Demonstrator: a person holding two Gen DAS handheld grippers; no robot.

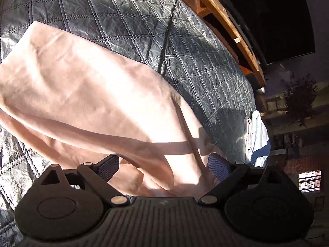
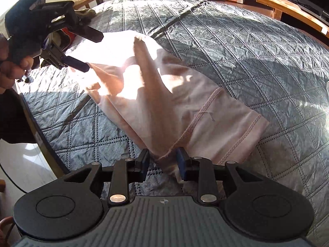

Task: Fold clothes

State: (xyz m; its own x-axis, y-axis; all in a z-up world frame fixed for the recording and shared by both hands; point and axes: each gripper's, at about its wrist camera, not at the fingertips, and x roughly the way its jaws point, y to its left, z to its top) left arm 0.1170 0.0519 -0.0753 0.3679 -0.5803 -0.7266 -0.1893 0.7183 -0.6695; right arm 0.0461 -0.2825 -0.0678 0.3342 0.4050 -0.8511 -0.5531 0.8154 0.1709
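No containers clearly visible. Pink garment (image 2: 164, 94), soft matte knit with stitched hems, lies spread on grey quilted cover (image 2: 246, 51), diamond stitching, crinkly sheen, strong sun patches.

Right gripper (image 2: 162, 161): black linkage arms, blue ribbed pads, jaws partly closed with a bunched hem corner of the garment between them; cloth touches right pad (image 2: 182, 162), small gap to the left one, so firm grip cannot be told. Fabric rises from the cover in a ridge toward this gripper.

Left gripper (image 1: 163, 164): jaws wide apart, garment fold draped in the gap between the pads, near edge of cloth just in front of the body. Not clamping. In the right wrist view it sits at far left (image 2: 86, 49), held by a hand (image 2: 12, 70), lower finger tip touching the garment's edge.

White-and-blue cloth pile (image 1: 257, 140) at cover's far edge. Wooden frame (image 1: 226, 22) beside cover.
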